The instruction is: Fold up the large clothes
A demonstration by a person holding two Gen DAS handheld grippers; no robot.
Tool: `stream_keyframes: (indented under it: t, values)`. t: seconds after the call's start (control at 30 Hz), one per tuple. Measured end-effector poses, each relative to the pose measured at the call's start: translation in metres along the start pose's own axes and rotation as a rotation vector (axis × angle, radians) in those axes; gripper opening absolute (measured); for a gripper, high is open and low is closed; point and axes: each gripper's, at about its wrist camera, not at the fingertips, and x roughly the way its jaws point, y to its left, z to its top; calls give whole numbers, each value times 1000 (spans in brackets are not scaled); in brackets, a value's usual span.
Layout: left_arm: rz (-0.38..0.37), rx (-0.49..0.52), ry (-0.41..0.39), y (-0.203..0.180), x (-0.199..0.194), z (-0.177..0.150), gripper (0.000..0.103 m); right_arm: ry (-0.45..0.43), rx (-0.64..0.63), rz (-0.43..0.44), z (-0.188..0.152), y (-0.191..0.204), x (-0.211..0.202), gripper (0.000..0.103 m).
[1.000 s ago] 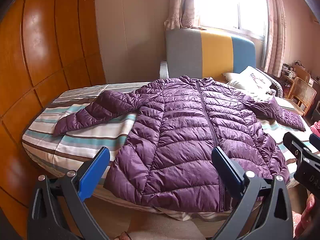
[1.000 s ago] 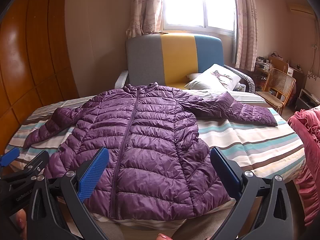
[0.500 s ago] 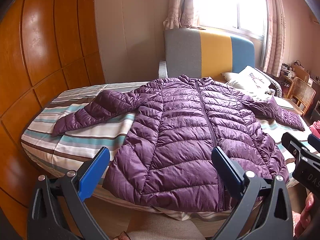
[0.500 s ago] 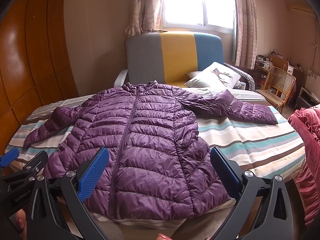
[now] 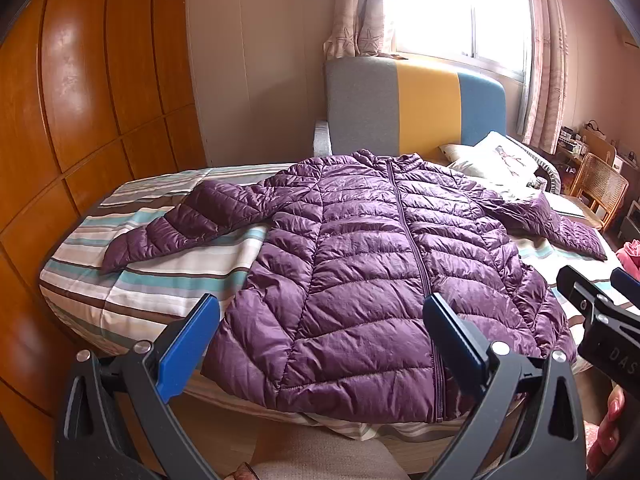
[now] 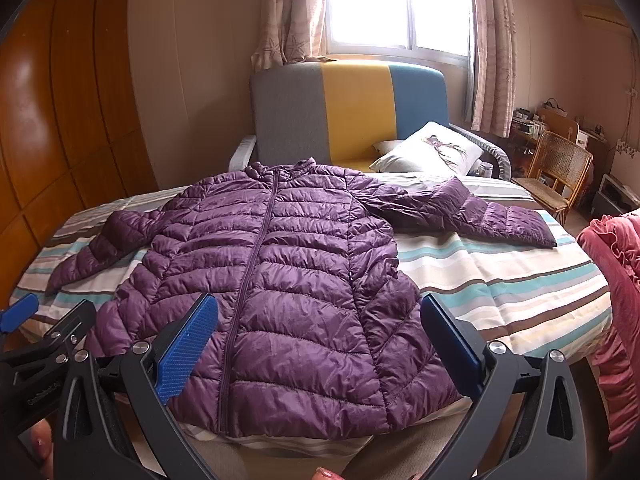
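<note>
A purple quilted puffer jacket (image 5: 372,272) lies flat and zipped on the striped bed (image 5: 168,276), front up, both sleeves spread outward; it also shows in the right wrist view (image 6: 288,280). Its hem hangs at the bed's near edge. My left gripper (image 5: 320,340) is open and empty, just in front of the hem's left half. My right gripper (image 6: 318,340) is open and empty, in front of the hem's right half. The right gripper's body shows at the right edge of the left wrist view (image 5: 600,328), the left gripper's body at the left edge of the right wrist view (image 6: 44,344).
A grey, yellow and blue headboard (image 6: 348,112) and a white pillow (image 6: 432,148) stand at the far end. A wooden wardrobe wall (image 5: 80,120) runs along the left. A wicker chair (image 6: 560,176) and a pink ruffled cloth (image 6: 616,292) are to the right.
Both views have drifted slightly; the jacket sits a little lower and closer in frame. Both grippers stay open and nothing has been touched.
</note>
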Motion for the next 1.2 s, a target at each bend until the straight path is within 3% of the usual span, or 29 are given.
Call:
stream_keyframes:
  t: [1.2]
  values:
    - [-15, 11, 34, 1, 12, -3, 101, 39, -8, 4, -2, -2, 13, 100]
